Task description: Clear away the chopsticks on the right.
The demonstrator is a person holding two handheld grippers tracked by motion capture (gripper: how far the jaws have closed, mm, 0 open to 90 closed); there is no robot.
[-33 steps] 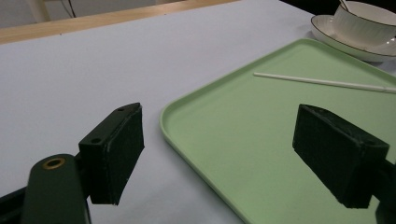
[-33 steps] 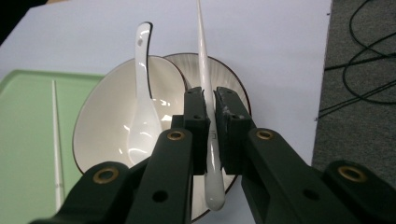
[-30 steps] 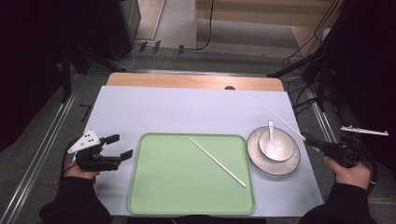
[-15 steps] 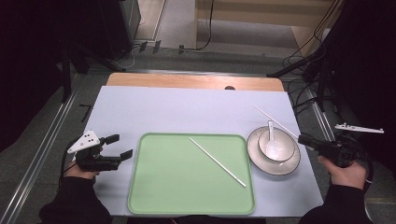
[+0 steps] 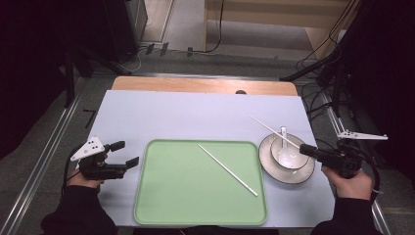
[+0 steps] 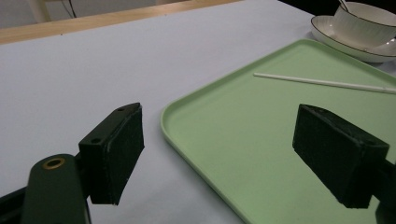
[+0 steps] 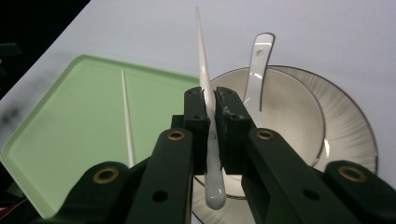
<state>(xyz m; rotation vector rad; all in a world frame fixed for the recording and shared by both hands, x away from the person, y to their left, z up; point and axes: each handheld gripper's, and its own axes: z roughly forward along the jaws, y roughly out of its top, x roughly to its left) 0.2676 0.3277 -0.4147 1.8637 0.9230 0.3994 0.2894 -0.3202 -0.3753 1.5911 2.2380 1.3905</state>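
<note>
A white chopstick [image 5: 227, 170] lies slantwise on the green tray [image 5: 147, 196]. My right gripper [image 5: 304, 150] is shut on a second white chopstick [image 5: 271, 128], whose thin end points away over the table to the back left. This held chopstick [image 7: 201, 51] hangs above a white bowl [image 5: 286, 155] that stands on a plate [image 5: 274, 172] right of the tray. A white spoon [image 5: 283, 133] rests in the bowl. My left gripper [image 5: 126, 153] stands open just left of the tray, with nothing between its jaws, which straddle the tray's [image 6: 224, 116] near corner.
A pale sheet [image 5: 195, 115] covers the table, with a wooden strip [image 5: 195, 85] along the far edge. Cables and dark stands lie on the floor beyond and to the right.
My right gripper has moved left with the chopstick, from beside the plate to over the bowl's right rim, and risen a little. The left gripper has stayed still.
</note>
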